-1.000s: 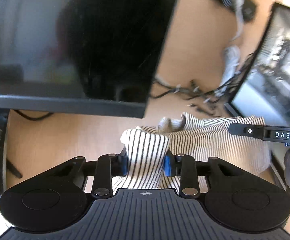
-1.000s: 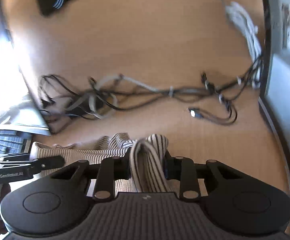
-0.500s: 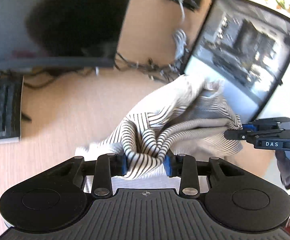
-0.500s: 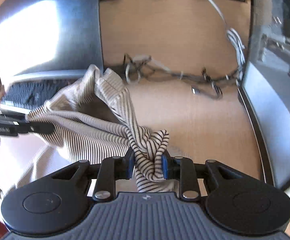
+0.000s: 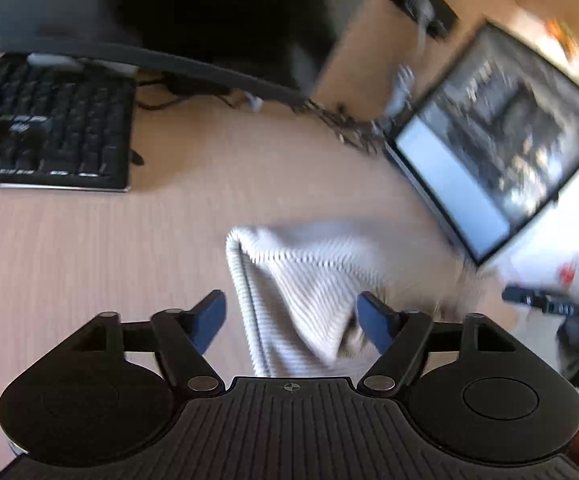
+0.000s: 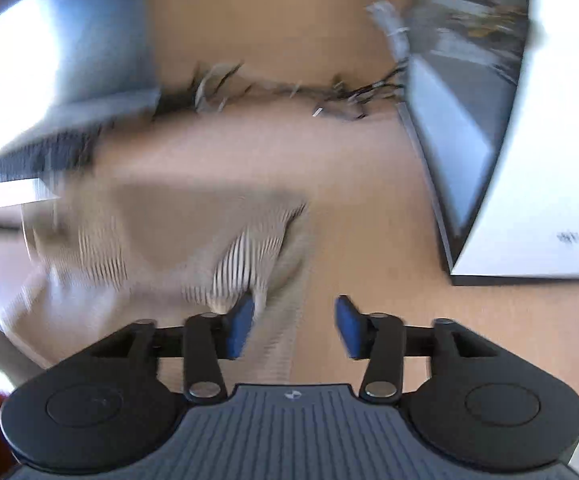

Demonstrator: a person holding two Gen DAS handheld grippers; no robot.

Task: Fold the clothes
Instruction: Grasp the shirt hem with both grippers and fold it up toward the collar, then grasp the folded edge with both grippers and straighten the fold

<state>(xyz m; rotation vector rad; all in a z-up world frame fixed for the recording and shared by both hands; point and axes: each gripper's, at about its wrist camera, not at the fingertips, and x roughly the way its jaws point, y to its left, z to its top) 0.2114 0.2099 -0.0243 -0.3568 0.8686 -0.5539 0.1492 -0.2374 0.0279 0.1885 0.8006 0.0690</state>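
Observation:
A black-and-white striped garment (image 5: 313,284) lies bunched on the wooden desk, blurred by motion. My left gripper (image 5: 291,316) has its jaws opening wide; a fold of the cloth sits loose between the blue pads, with the left pad clear of it. In the right wrist view the same garment (image 6: 245,260) spreads to the left. My right gripper (image 6: 293,326) is opening too. The cloth's edge brushes the left pad (image 6: 241,328), and the right pad is free. The right gripper's tip (image 5: 537,302) shows at the far right of the left wrist view.
A black keyboard (image 5: 45,128) lies at the left under a dark monitor (image 5: 169,16). A second screen (image 5: 501,160) stands at the right, also in the right wrist view (image 6: 449,128). Tangled cables (image 6: 329,96) run along the back of the desk.
Both grippers pulled back toward the near side of the desk with the garment, then their jaws spread and let go of it. The cloth dropped from a raised drape onto the desk.

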